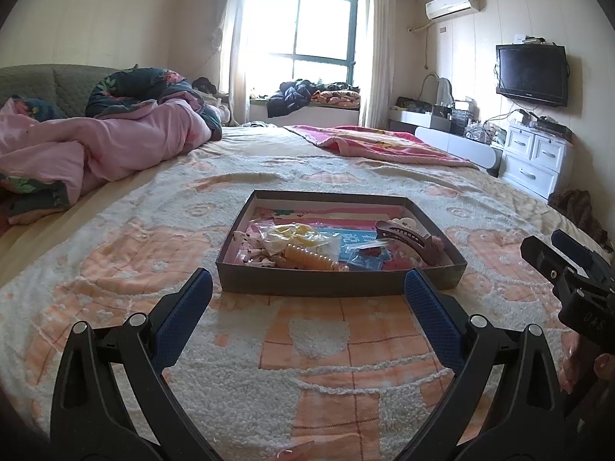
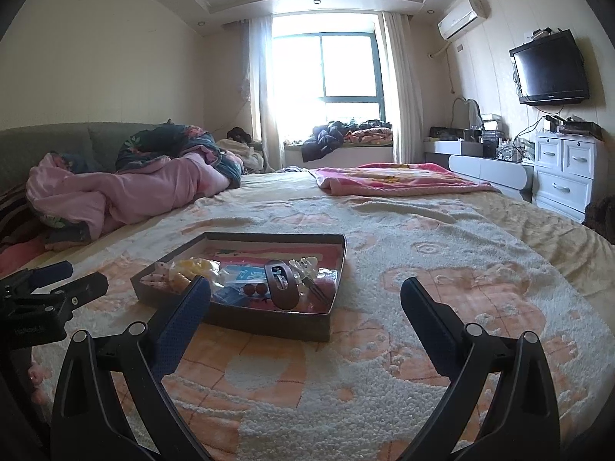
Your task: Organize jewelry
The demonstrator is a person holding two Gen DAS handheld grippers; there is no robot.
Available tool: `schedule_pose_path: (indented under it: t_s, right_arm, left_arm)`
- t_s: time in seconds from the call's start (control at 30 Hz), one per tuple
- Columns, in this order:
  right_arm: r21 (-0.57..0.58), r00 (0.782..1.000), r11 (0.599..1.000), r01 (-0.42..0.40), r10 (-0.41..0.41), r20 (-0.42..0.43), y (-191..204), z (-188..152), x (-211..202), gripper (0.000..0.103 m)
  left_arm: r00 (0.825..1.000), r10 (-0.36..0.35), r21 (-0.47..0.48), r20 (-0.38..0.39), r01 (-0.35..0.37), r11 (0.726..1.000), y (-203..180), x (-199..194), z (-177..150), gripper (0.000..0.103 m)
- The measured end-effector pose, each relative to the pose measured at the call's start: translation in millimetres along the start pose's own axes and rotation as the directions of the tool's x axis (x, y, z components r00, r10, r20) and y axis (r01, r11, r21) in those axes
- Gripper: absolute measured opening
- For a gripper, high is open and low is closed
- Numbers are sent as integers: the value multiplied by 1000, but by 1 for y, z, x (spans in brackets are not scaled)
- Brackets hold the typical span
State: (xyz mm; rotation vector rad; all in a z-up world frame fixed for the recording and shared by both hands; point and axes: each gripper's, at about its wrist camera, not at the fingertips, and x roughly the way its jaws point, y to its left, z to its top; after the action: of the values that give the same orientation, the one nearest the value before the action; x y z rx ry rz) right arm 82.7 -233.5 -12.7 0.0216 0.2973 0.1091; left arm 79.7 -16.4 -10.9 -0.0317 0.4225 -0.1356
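A shallow box [image 1: 338,284] of hair clips [image 1: 403,235] and small packets sits on the bed [image 1: 307,345], its near edge just beyond the left gripper [image 1: 307,284]. Both the left and the right gripper [image 2: 305,288] hang empty with jaws spread wide. Bare blanket lies right of the box; bedding [image 1: 96,146] is piled far left.
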Motion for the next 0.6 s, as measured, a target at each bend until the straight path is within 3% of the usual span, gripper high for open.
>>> schedule_pose_path:
  t_s: [0.6]
  right_arm:
    - [-10, 1000, 1000, 3, -3, 3, 2, -1, 0, 97]
  left_arm:
    - [1000, 1, -2, 3, -1, 1000, 1, 1, 1, 92]
